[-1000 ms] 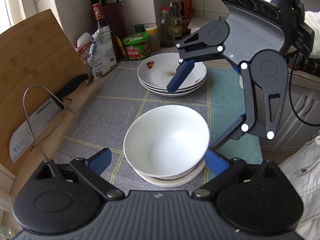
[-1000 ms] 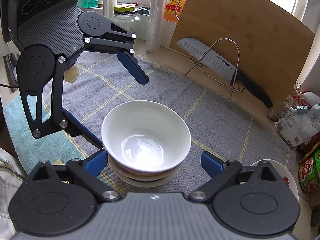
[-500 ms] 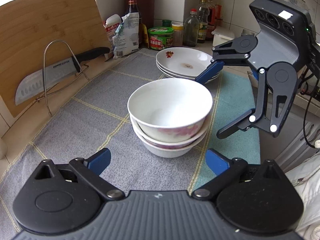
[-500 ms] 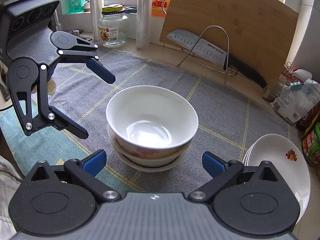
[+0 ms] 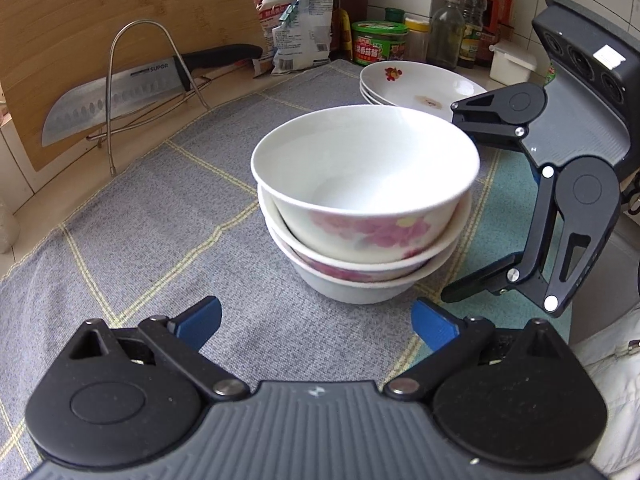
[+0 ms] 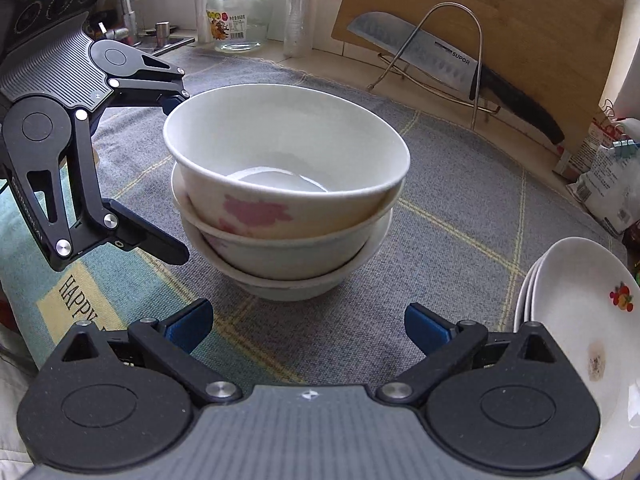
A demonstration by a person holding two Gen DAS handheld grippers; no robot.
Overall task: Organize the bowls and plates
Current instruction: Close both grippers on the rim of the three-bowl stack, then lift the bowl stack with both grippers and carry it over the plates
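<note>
Three white bowls with pink flowers are nested in a stack (image 5: 364, 208) (image 6: 286, 192) on the grey mat (image 5: 160, 220). My left gripper (image 5: 318, 320) is open, low over the mat, its blue fingertips just short of the stack. From the opposite side my right gripper (image 6: 309, 324) is open too, with nothing between its fingers. Each gripper shows in the other's view, beside the stack: the left gripper (image 6: 176, 176) and the right gripper (image 5: 452, 200). A stack of white plates (image 5: 420, 88) (image 6: 580, 300) with a fruit print sits further along the mat.
A cleaver (image 5: 112, 100) rests in a wire rack against a wooden cutting board (image 5: 100, 20). Bottles (image 5: 444, 32), a green tub (image 5: 378, 42) and food bags (image 5: 300, 24) line the wall. A glass jar (image 6: 240, 16) stands by the window. A teal towel (image 5: 492, 232) lies beside the mat.
Both grippers have sunk toward the mat, so the bowls now show from the side, not from above. The left gripper has also rolled. Both stay open.
</note>
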